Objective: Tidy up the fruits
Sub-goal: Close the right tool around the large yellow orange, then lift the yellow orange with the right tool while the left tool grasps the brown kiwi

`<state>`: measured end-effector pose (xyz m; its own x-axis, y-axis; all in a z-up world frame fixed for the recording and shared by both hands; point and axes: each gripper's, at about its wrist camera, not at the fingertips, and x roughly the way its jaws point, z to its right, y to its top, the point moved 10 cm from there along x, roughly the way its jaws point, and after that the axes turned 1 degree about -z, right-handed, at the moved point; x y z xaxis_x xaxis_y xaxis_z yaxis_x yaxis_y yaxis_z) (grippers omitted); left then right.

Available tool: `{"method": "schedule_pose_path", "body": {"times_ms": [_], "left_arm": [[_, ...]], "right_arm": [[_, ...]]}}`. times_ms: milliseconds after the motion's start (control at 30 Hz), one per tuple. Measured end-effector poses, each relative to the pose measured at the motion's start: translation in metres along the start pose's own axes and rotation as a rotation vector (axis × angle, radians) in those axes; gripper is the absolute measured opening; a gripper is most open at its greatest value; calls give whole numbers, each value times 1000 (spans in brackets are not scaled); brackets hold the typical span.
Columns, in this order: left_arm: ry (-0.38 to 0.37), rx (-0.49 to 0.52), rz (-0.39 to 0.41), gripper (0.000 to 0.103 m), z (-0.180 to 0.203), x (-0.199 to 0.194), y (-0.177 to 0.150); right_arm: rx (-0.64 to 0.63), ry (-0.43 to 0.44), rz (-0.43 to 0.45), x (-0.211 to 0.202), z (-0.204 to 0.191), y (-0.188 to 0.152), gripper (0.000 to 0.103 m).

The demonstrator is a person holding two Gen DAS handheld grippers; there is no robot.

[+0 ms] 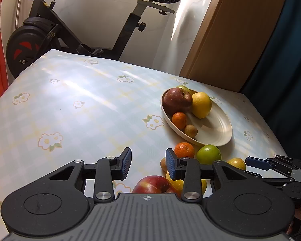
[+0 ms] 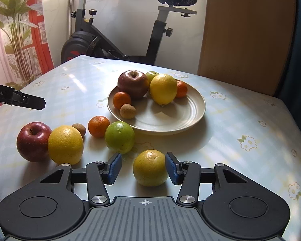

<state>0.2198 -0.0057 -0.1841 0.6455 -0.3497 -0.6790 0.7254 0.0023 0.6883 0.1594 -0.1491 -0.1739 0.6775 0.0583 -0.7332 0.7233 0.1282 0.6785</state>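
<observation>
The right gripper had its fingers spread around a yellow-green citrus fruit at lower centre, on the floral-clothed bench; the left gripper stood spread, empty, above a red apple.

cream plate, pale blue-yellow check tablecloth w/ white flowers, red apple, green apple, blue claw pads

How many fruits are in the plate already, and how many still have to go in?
Six fruits sit in the plate already, including a dark red apple and a lemon. Six wait on the table. The right gripper is around a yellow-green citrus, one pad beside it and a gap at the other. The left gripper is empty.
</observation>
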Motion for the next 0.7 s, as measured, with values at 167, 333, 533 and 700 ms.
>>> {"method": "schedule_pose_path", "body": {"times_ms": [167, 333, 533, 700], "left_arm": [[-4, -8, -3, 39, 0, 0, 0], [-6, -7, -6, 39, -1, 0, 0], [-29, -17, -36, 39, -1, 8, 0], [-85, -21, -102, 39, 5, 24, 3]], "right_arm": [[21, -13, -2, 3, 7, -3, 45], [116, 19, -16, 17, 19, -9, 45], [148, 44, -24, 23, 20, -14, 42], [146, 46, -17, 22, 19, -14, 42]]}}
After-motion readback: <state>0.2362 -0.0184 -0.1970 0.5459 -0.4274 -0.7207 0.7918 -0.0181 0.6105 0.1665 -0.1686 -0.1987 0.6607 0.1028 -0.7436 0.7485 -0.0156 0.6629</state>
